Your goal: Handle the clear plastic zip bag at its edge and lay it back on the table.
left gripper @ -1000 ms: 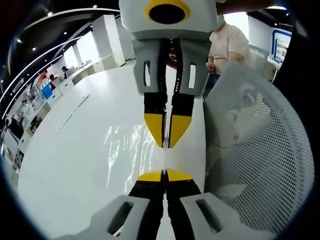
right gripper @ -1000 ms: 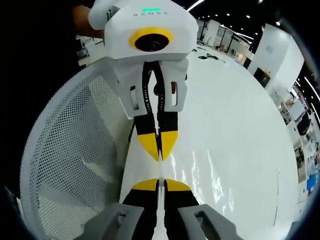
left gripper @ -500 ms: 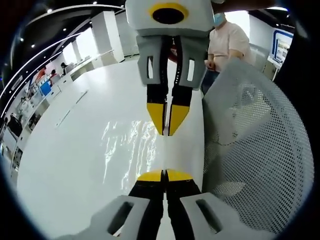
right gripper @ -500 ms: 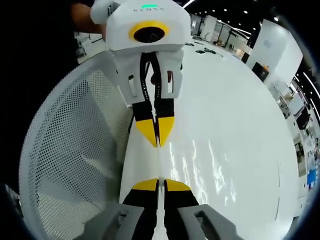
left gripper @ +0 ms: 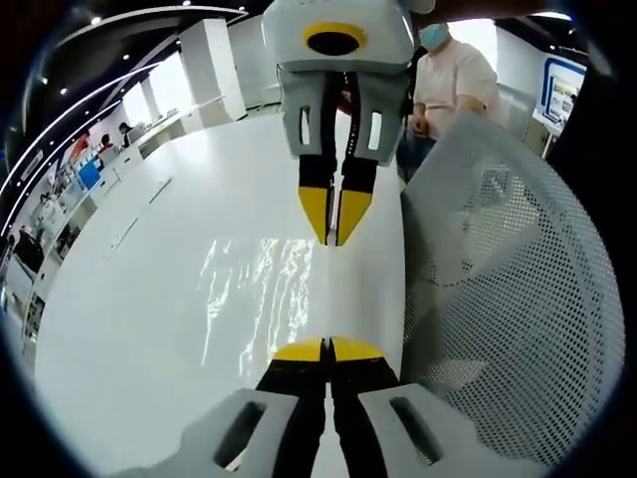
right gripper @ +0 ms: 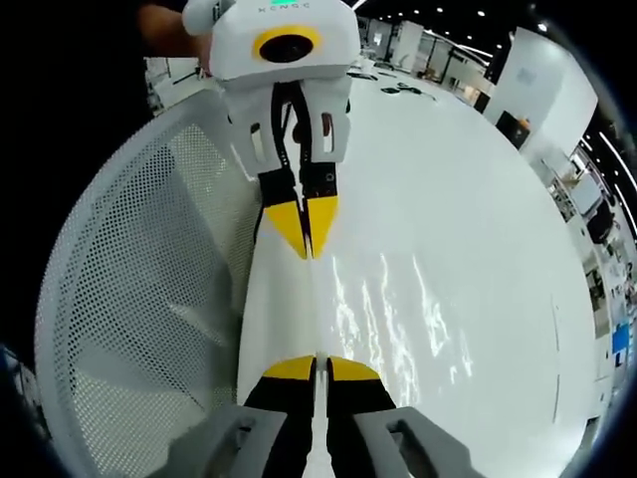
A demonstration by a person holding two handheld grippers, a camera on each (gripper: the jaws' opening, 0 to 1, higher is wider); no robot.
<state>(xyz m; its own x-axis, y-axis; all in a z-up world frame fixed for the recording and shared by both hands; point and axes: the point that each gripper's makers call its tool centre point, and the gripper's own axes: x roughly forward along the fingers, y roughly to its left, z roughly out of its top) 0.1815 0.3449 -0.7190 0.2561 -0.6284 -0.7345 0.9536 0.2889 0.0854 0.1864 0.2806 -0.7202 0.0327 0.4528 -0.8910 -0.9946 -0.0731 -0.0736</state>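
Note:
The clear plastic zip bag [left gripper: 261, 289] hangs stretched between my two grippers above the white table [left gripper: 119, 329], visible mostly as streaks of glare. In the left gripper view my left gripper [left gripper: 327, 349] is shut on the bag's near edge. The right gripper [left gripper: 336, 239] faces it from above, shut on the far edge. In the right gripper view the same holds in mirror: my right gripper [right gripper: 318, 366] pinches the bag [right gripper: 398, 309] at the bottom. The left gripper [right gripper: 304, 251] pinches it opposite, its yellow tips closed together.
A white perforated mesh basket [left gripper: 518, 299] stands close beside the grippers, to the right in the left gripper view and to the left [right gripper: 149, 299] in the right gripper view. A person [left gripper: 453, 80] stands past the table's end. The table [right gripper: 478, 179] stretches wide on the other side.
The two grippers have drawn apart from each other, and the bag's shiny sheet between them now spans a longer stretch. Both stay shut on its edge.

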